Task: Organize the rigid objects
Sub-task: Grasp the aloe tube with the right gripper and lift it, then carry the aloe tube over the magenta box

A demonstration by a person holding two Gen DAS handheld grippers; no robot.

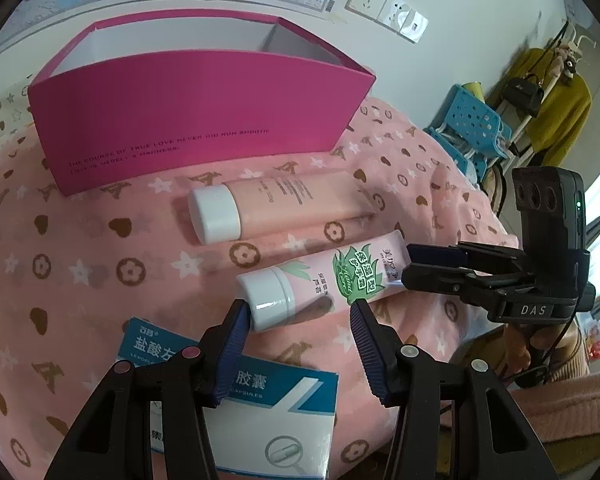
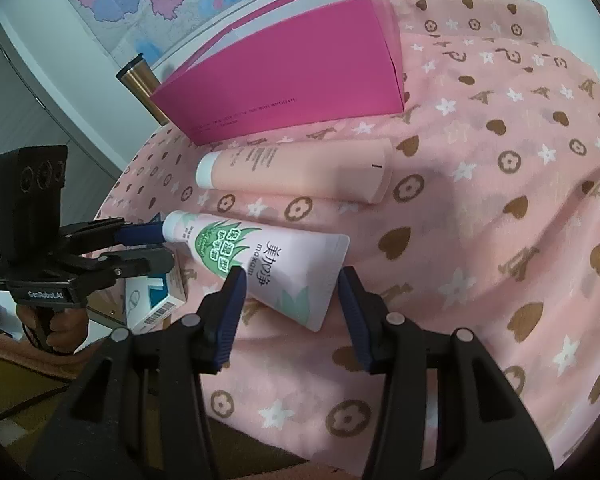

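Observation:
A small pink hand-cream tube with green aloe print (image 1: 324, 280) (image 2: 268, 264) lies on the pink blanket. My left gripper (image 1: 300, 312) is open around its white cap end. My right gripper (image 2: 292, 280) is open around its flat crimped end, and it shows at the right in the left wrist view (image 1: 412, 264). A larger plain pink tube with a white cap (image 1: 276, 208) (image 2: 300, 172) lies behind it. An open magenta box (image 1: 196, 108) (image 2: 292, 76) stands at the back. A blue and white capsule box (image 1: 268, 412) (image 2: 156, 300) lies under my left gripper.
The pink patterned blanket (image 2: 500, 200) covers the surface. A metal flask (image 2: 144, 84) stands behind the magenta box. A blue plastic stool (image 1: 472, 128) and a clothes rack with a yellow coat (image 1: 556, 108) stand off to the right.

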